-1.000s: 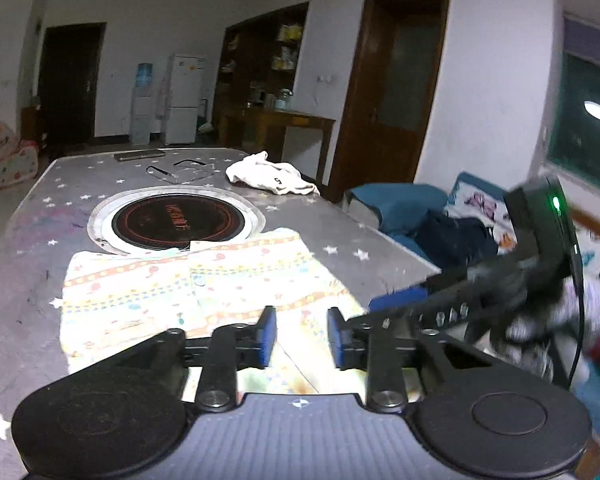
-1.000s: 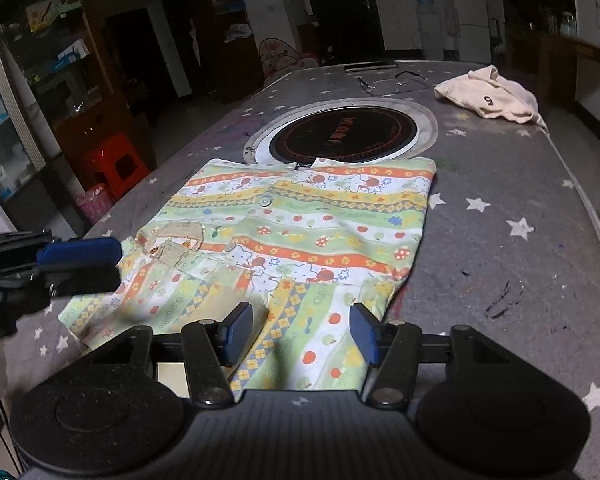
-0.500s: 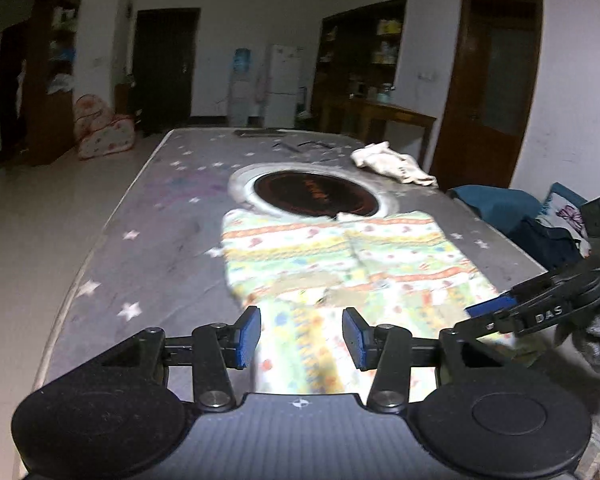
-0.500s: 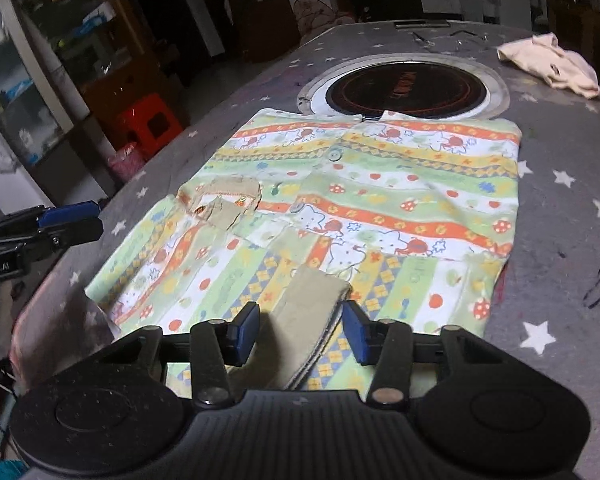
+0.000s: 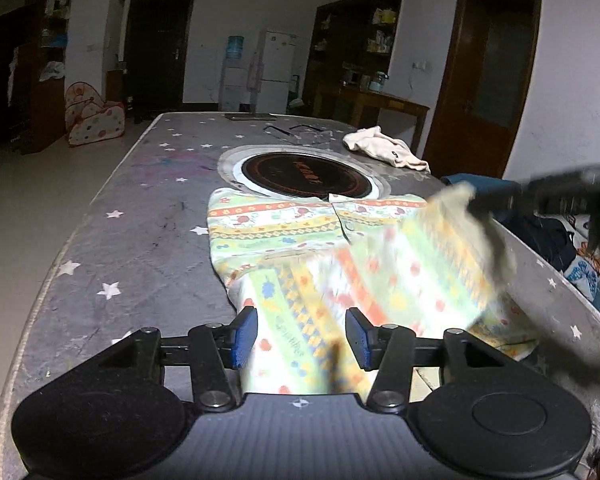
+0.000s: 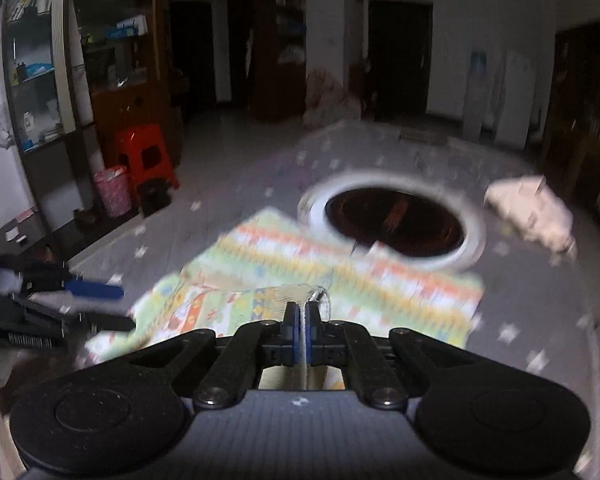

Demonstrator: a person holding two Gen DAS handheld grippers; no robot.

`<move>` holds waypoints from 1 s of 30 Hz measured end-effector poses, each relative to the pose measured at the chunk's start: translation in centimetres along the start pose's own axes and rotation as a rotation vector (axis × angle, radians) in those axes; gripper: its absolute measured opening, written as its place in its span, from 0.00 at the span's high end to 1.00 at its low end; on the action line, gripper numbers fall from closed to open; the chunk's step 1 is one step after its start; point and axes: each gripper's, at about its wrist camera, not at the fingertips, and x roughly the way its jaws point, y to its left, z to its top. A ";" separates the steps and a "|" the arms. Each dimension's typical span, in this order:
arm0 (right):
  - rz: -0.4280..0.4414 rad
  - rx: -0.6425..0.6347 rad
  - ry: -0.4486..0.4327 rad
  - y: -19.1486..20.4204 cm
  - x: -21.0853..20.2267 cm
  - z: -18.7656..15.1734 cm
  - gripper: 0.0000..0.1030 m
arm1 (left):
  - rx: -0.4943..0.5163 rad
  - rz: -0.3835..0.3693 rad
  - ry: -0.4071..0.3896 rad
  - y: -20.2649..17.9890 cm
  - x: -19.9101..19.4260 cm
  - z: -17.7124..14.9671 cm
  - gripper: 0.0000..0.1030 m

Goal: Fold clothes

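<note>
A striped, cartoon-print child's garment (image 5: 300, 236) lies on the star-patterned grey table (image 5: 140, 240). My left gripper (image 5: 301, 336) is open, its blue pads on either side of the garment's near end, above the cloth. My right gripper (image 6: 300, 320) is shut on the garment's cuff (image 6: 318, 296) and holds it lifted. In the left wrist view the right gripper (image 5: 496, 200) is a blurred dark shape holding the raised sleeve (image 5: 452, 232). The garment (image 6: 340, 264) is blurred in the right wrist view.
A round black induction hob (image 5: 304, 172) is set into the table just beyond the garment. A cream garment (image 5: 384, 150) lies at the far right. A red stool (image 6: 142, 156) and pink bin (image 6: 114, 192) stand on the floor left. Clothes lie piled right (image 5: 548, 232).
My right gripper went from open over the cuff to shut on it and has lifted the sleeve. My left gripper has moved in over the garment's near end, still open.
</note>
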 end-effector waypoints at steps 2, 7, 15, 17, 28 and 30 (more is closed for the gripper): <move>-0.020 0.014 -0.008 -0.5 -0.2 0.2 0.98 | 0.002 0.000 0.013 0.0 0.5 0.0 0.50; -0.044 0.091 0.069 -1.6 1.7 -1.7 0.98 | 0.012 0.008 0.038 0.1 1.6 0.3 0.50; -0.123 0.153 0.165 -2.8 4.4 -4.4 0.91 | 0.030 -0.020 0.031 -0.5 2.8 2.3 0.51; -0.136 0.152 0.162 -2.9 4.5 -4.6 0.91 | 0.033 -0.027 0.047 -0.6 3.5 2.7 0.52; -0.038 0.058 0.173 -1.0 6.5 -5.3 0.82 | 0.052 -0.015 0.140 -0.1 7.6 2.9 0.53; -0.034 0.058 0.183 -1.1 6.8 -5.7 0.82 | 0.056 -0.012 0.139 0.1 7.7 2.7 0.53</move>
